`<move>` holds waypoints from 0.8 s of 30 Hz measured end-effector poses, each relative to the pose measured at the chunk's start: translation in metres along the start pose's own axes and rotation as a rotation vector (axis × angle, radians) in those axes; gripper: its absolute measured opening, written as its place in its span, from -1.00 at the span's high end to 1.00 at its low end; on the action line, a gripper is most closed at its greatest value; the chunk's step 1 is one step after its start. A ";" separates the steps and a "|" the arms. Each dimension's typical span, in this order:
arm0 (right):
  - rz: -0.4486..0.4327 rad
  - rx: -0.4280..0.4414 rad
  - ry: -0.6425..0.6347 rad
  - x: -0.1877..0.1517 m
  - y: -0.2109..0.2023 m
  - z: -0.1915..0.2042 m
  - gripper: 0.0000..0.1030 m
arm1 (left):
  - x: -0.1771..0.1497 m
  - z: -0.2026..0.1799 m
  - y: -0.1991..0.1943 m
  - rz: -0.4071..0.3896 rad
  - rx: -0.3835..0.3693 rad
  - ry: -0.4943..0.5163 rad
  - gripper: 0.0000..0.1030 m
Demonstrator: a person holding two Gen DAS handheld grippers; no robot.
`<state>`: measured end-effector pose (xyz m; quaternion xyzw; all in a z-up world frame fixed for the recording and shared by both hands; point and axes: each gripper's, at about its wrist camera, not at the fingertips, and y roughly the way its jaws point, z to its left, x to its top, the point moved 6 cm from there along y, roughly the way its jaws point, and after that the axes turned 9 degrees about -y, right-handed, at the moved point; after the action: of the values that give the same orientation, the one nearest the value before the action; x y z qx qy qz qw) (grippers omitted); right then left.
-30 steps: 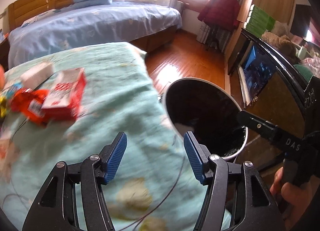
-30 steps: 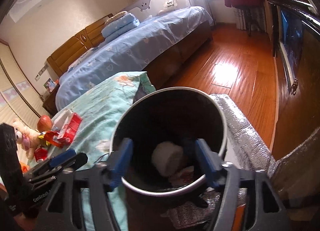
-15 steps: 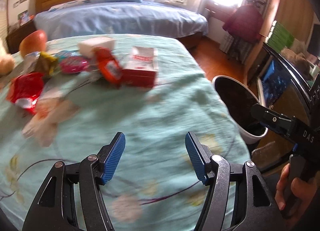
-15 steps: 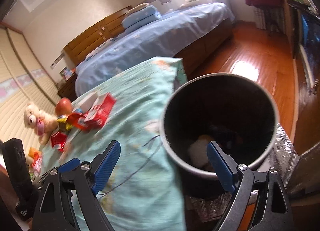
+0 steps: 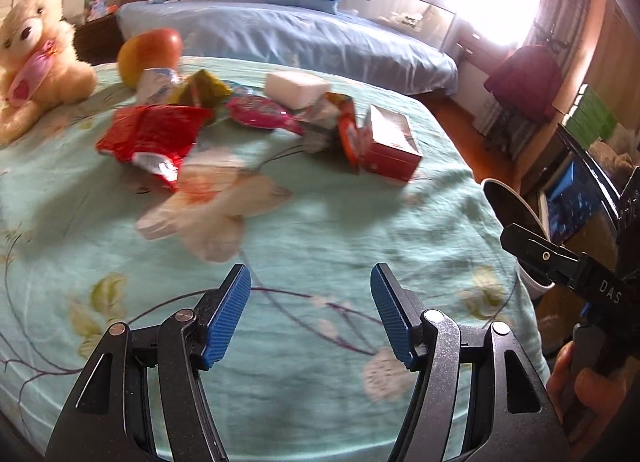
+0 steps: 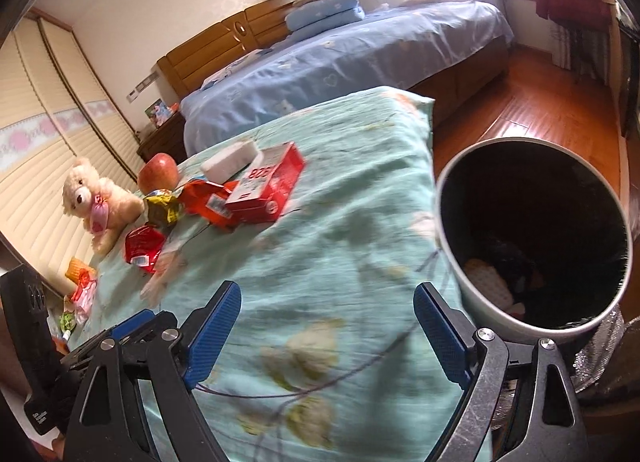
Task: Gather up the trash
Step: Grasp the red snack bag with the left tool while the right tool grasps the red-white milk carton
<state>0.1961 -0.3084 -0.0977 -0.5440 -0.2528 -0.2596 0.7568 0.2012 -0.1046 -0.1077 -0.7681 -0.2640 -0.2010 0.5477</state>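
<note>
A pile of trash lies on the teal flowered bedspread point(image 5: 320, 230): a red box point(image 5: 390, 146) point(image 6: 268, 186), a crumpled red wrapper point(image 5: 152, 134) point(image 6: 142, 246), a pink wrapper point(image 5: 260, 112), an orange-red packet point(image 5: 350, 134) and a white block point(image 5: 298, 88) point(image 6: 230, 156). My left gripper point(image 5: 310, 282) hangs open over bare bedspread, short of the pile. My right gripper point(image 6: 328, 294) is open and empty above the bed's edge. Just right of it stands the black-lined bin point(image 6: 472, 274) point(image 5: 508, 202), with some trash at its bottom.
An apple point(image 5: 150, 50) and a teddy bear point(image 5: 36, 58) sit behind the pile on the left. Beyond lies a blue bed point(image 6: 340, 62). Wooden floor point(image 6: 532, 102) and a dark cabinet point(image 5: 580, 190) are on the right. A hand point(image 5: 568, 374) holds the right gripper's handle.
Both views have swung left from the bin toward the trash pile. The bin has slid to the right edge in each view. The right gripper's jaws stand wider than before.
</note>
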 end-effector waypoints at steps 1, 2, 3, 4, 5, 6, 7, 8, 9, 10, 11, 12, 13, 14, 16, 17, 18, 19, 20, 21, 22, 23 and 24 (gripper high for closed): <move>0.001 0.001 -0.004 0.000 0.002 0.004 -0.74 | 0.001 0.004 -0.001 -0.004 0.004 -0.005 -0.23; 0.001 0.002 -0.006 0.000 0.003 0.006 -0.74 | 0.001 0.006 -0.002 -0.007 0.007 -0.010 -0.23; 0.002 0.004 -0.008 0.000 0.004 0.009 -0.74 | 0.002 0.010 -0.003 -0.011 0.010 -0.016 -0.23; 0.002 0.005 -0.010 0.001 0.006 0.011 -0.74 | 0.003 0.013 -0.004 -0.016 0.013 -0.023 -0.23; 0.003 0.006 -0.013 0.002 0.008 0.014 -0.74 | 0.003 0.017 -0.006 -0.022 0.017 -0.030 -0.23; 0.002 0.005 -0.014 0.003 0.010 0.017 -0.74 | 0.004 0.020 -0.007 -0.027 0.021 -0.034 -0.23; 0.001 0.003 -0.015 0.003 0.011 0.019 -0.74 | 0.005 0.024 -0.008 -0.033 0.029 -0.040 -0.24; 0.000 0.002 -0.016 0.004 0.013 0.021 -0.74 | 0.007 0.027 -0.009 -0.036 0.033 -0.045 -0.24; 0.000 -0.002 -0.016 0.005 0.015 0.023 -0.74 | 0.007 0.031 -0.009 -0.038 0.036 -0.052 -0.24; 0.002 -0.002 -0.017 0.006 0.017 0.026 -0.74 | 0.008 0.036 -0.010 -0.040 0.041 -0.061 -0.24; 0.005 -0.002 -0.017 0.007 0.019 0.027 -0.74 | 0.009 0.039 -0.011 -0.042 0.045 -0.068 -0.24; 0.007 -0.003 -0.019 0.007 0.022 0.029 -0.74 | 0.011 0.045 -0.011 -0.046 0.051 -0.076 -0.24; 0.008 -0.004 -0.021 0.008 0.024 0.031 -0.74 | 0.012 0.048 -0.012 -0.048 0.055 -0.082 -0.24; 0.010 -0.006 -0.024 0.009 0.026 0.033 -0.74 | 0.014 0.052 -0.012 -0.050 0.060 -0.087 -0.24; 0.015 -0.006 -0.029 0.010 0.030 0.036 -0.74 | 0.016 0.061 -0.013 -0.054 0.070 -0.103 -0.25; 0.017 -0.005 -0.032 0.011 0.031 0.037 -0.74 | 0.018 0.064 -0.013 -0.055 0.073 -0.108 -0.25; 0.019 -0.007 -0.037 0.012 0.033 0.039 -0.74 | 0.019 0.068 -0.013 -0.057 0.076 -0.115 -0.25; 0.020 -0.009 -0.042 0.013 0.034 0.041 -0.74 | 0.021 0.072 -0.013 -0.060 0.082 -0.121 -0.25; 0.021 -0.010 -0.047 0.013 0.036 0.042 -0.74 | 0.023 0.076 -0.013 -0.061 0.086 -0.125 -0.25; 0.020 -0.011 -0.051 0.015 0.037 0.044 -0.74 | 0.024 0.079 -0.013 -0.061 0.090 -0.129 -0.25; 0.020 -0.013 -0.057 0.016 0.038 0.045 -0.74 | 0.026 0.083 -0.013 -0.061 0.092 -0.136 -0.25; 0.019 -0.017 -0.060 0.017 0.039 0.046 -0.74 | 0.028 0.086 -0.013 -0.062 0.093 -0.142 -0.25; 0.018 -0.020 -0.064 0.019 0.041 0.048 -0.74 | 0.029 0.088 -0.013 -0.064 0.096 -0.146 -0.25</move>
<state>0.2323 -0.2536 -0.1001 -0.5618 -0.2695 -0.2379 0.7451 0.2178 -0.0123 -0.1091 -0.7447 -0.3371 -0.1490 0.5564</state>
